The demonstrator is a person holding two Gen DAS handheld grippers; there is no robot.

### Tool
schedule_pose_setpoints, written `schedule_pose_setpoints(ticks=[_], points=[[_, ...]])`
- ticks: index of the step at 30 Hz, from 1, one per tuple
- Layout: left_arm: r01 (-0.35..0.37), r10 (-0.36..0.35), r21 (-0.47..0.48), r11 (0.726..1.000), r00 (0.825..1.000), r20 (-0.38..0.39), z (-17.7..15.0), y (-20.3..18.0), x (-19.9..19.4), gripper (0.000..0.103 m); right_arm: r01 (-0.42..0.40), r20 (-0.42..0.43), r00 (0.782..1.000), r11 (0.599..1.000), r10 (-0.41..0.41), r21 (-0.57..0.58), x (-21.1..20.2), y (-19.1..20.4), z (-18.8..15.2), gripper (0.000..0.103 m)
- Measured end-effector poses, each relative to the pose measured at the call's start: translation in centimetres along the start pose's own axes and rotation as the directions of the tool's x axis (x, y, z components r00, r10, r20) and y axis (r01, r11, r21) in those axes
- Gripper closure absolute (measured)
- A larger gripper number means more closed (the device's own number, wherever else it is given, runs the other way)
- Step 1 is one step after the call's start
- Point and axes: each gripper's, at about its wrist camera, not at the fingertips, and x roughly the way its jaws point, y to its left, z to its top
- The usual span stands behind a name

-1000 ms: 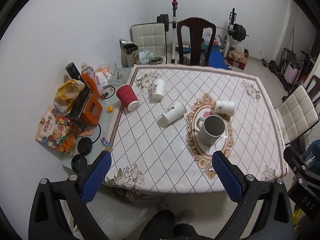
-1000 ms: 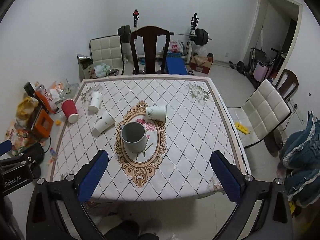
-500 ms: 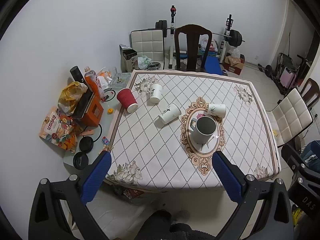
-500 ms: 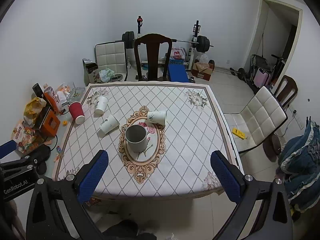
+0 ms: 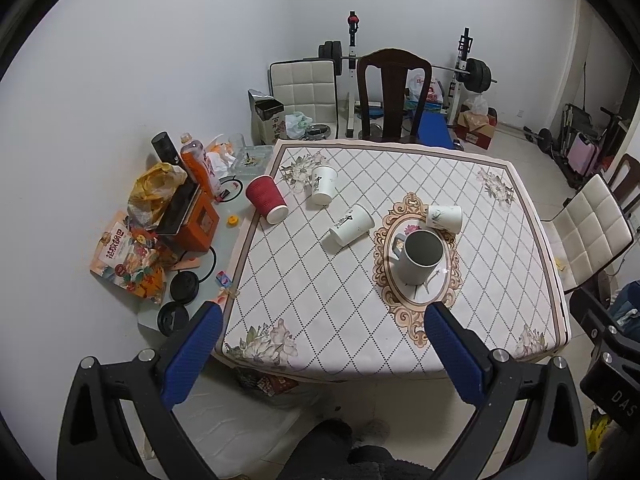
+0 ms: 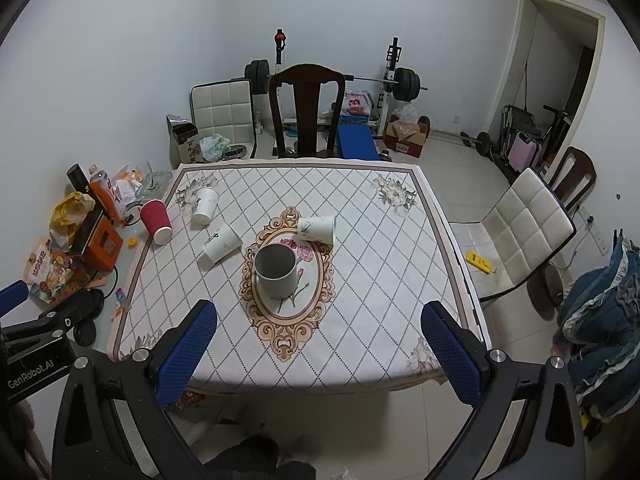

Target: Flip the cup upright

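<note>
Two hand-held grippers hang over the near edge of a dining table (image 6: 360,208) w/ a diamond-pattern cloth, both spread wide and carrying nothing: the left gripper (image 5: 320,344) and the right gripper (image 6: 320,344) are well short of any cup. A grey mug (image 6: 276,266) stands upright, mouth up, on the oval floral medallion at the table's centre, so that one looks done. Four paper cups lie on their sides: a white cup w/ a leaf print (image 6: 317,229) just behind the mug at the medallion's far rim, a white cup w/ a black mark (image 6: 220,246) left of the mug, another white cup (image 6: 205,204) nearer the far-left corner, and a red ribbed cup (image 6: 156,217) at the left edge, beside clutter on a side surface incl. an orange box (image 6: 102,246). Which cup is next can't be told; the leaf-print one sits nearest the right gripper's line, the marked one suits the left. Judged advice: come in low along the cloth, fingers either side of the cup wall around mid-body, not the rim; squeeze lightly, as thin paper likely crushes; lift clear before rotating so the rim doesn't drag the cloth; set the base flat, away from the mug, then let go. A cup on its side may roll if nudged by one finger first
</note>
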Motion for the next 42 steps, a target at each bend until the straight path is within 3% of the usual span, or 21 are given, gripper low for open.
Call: schedule_pose_setpoints(ticks=[42], points=[[0.019, -0.019, 0.021, 1.000, 1.000, -0.007, -0.49, -0.34, -0.30, 0.000, -0.007, -0.012, 1.000, 1.000, 0.007, 0.001, -0.52, 0.21, -0.93, 0.000]])
